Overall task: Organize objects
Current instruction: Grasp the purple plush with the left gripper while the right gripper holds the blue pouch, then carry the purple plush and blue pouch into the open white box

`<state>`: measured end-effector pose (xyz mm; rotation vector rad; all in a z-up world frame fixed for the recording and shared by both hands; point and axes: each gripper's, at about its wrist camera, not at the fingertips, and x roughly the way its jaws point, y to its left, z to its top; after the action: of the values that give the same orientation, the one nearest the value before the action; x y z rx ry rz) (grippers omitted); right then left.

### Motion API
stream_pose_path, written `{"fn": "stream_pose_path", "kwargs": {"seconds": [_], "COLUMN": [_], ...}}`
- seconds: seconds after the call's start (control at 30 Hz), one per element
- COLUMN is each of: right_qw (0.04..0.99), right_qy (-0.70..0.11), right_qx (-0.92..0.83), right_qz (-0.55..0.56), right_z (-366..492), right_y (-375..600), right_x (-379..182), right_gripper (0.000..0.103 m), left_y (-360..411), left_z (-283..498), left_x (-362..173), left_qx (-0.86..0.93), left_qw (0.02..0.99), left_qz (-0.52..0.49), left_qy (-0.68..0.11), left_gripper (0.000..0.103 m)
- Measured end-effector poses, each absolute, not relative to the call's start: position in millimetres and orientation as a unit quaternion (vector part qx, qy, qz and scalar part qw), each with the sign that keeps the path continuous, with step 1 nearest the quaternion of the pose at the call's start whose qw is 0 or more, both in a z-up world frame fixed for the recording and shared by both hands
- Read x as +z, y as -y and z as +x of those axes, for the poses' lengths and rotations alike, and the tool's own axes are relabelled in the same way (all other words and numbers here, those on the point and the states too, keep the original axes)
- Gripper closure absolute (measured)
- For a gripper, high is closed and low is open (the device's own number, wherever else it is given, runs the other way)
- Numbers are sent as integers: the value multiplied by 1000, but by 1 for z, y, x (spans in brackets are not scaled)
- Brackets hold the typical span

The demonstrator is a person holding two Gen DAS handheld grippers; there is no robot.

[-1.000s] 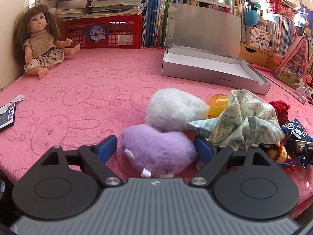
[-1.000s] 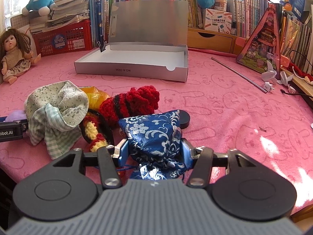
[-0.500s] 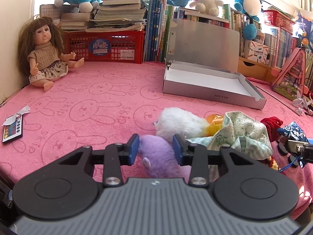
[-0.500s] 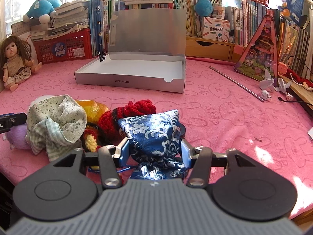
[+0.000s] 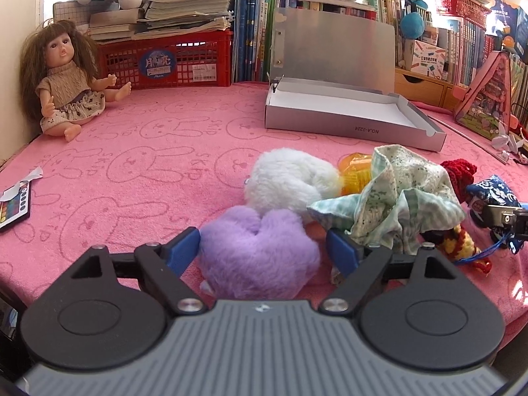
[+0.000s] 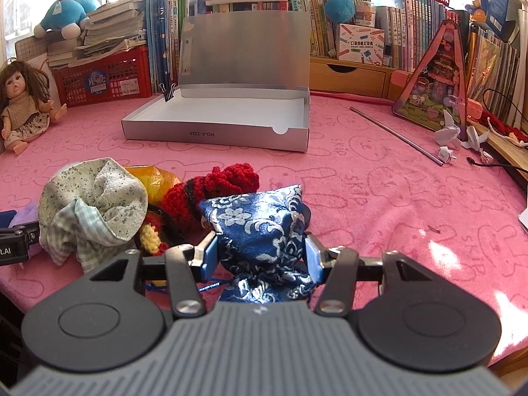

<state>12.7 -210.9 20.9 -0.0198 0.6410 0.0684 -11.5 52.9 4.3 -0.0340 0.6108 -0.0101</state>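
Since half a second earlier the left claw (image 5: 262, 252) has spread again, its jaws opening around the fluffy purple plush heart (image 5: 257, 254) just before the open silver cardboard box (image 5: 349, 115). The right claw (image 6: 260, 259) pinches the blue brocade pouch (image 6: 260, 227), also before that box.

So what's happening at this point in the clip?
A person is tidying soft items piled on a pink mat. The right gripper is shut on a blue pouch. The left gripper is opening around a purple plush, pads off it. The silver box behind sits open, nothing visible inside.
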Motion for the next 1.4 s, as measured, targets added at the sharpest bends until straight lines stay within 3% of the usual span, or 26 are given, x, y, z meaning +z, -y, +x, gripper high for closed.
{"fn": "stream_pose_path", "kwargs": {"seconds": [0.13,0.63,1.17,1.4], "right_qw": [948,948,943,933], "right_qy": [-316,-313,-315,-341], "right_qx": [35,50,74,76], "right_qz": [-11,37,72,83], "right_z": [13,37,114,175], "right_y": [211,229,253,262], "right_x": [20,44,88,92], "right_gripper": [46,47,46,46], "left_y": [-56,-63,-34,-17], "left_z": [-11,9,106,181], "left_x": [-1,53,104,107], "left_qx": [4,-15,-71,-95], "left_qw": [952,965,965,947], "left_qz": [-20,-35,-32,-44], "left_qy": [-307,-260,-250,-302], "left_gripper": [25,26,26,26]}}
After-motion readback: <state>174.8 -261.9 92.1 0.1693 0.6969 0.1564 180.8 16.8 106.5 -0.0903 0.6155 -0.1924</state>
